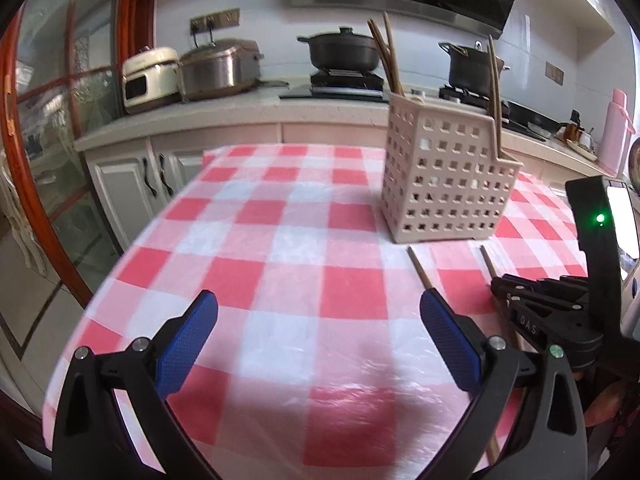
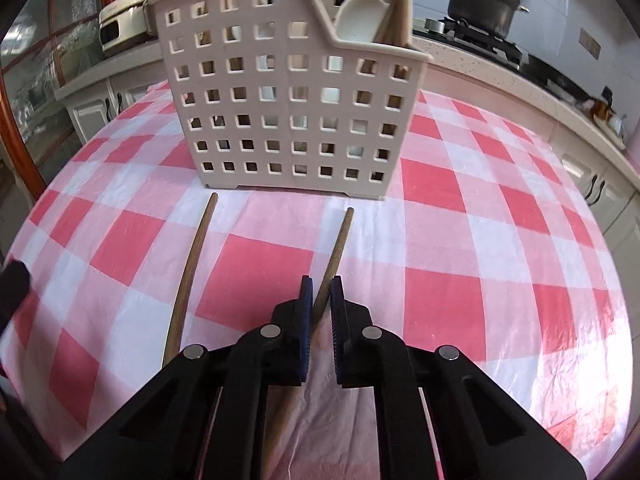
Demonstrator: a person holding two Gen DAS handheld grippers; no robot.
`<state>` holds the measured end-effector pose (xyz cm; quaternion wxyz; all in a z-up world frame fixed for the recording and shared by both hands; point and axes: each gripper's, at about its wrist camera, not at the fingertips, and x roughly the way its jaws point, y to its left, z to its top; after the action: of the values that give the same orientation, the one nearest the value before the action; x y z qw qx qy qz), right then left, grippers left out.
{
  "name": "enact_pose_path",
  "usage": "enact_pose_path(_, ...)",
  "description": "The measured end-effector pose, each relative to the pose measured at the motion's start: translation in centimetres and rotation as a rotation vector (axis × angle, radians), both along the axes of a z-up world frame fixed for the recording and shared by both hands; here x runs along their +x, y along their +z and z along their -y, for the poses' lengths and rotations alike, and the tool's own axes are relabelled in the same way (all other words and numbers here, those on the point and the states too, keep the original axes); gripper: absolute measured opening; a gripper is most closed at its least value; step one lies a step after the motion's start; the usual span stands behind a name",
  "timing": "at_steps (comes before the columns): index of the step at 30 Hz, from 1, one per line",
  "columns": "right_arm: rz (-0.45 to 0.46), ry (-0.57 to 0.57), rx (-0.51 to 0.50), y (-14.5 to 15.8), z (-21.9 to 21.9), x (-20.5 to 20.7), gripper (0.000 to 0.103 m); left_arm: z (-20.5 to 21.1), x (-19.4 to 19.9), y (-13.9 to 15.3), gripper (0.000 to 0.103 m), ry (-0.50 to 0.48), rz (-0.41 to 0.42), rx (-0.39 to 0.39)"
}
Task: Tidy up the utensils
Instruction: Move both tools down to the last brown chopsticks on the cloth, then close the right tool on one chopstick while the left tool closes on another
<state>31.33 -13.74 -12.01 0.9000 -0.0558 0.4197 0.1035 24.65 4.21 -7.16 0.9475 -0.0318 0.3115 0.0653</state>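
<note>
In the right wrist view, the right hand-held gripper point(image 2: 320, 292) at lower centre is clamped on a wooden chopstick point(image 2: 338, 240) lying on the checkered worktop point(image 2: 480, 240), its tip pointing up toward the perforated utensil basket point(image 2: 288, 92). A second chopstick point(image 2: 192, 264) lies apart, left. The left hand-held gripper point(image 1: 319, 312) stands wide open, empty.

Red-and-white checked tablecloth point(image 1: 280, 240), two black pots point(image 1: 344, 50) on the stove, steel cooker point(image 1: 218, 68), cream appliance point(image 1: 150, 78), pink flask point(image 1: 618, 128)
</note>
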Motion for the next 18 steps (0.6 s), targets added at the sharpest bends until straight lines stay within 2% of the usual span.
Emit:
enact_pose_path(6, 0.027, -0.032, 0.093, 0.9, 3.1, -0.9, 0.007, 2.0, 2.0, -1.1, 0.096, -0.060, -0.091, -0.044)
enact_pose_path(10, 0.043, -0.035, 0.120, 1.3, 4.2, -1.6, 0.007, 4.2, 4.5, -2.2, 0.080, -0.092, -0.165, -0.059)
enact_pose_path(14, 0.051, -0.040, 0.150, 1.5, 5.5, -2.0, 0.007, 6.1, 6.4, -3.3, 0.070, -0.101, -0.219, -0.059)
enact_pose_path(17, 0.054, -0.032, 0.165, 1.5, 6.0, -2.2, 0.007, 6.9, 7.4, -3.9, 0.059, -0.094, -0.245, -0.049)
enact_pose_path(18, 0.056, -0.030, 0.168, 1.5, 6.1, -2.2, 0.007, 7.1, 7.8, -4.2, 0.052, -0.095, -0.258, -0.045)
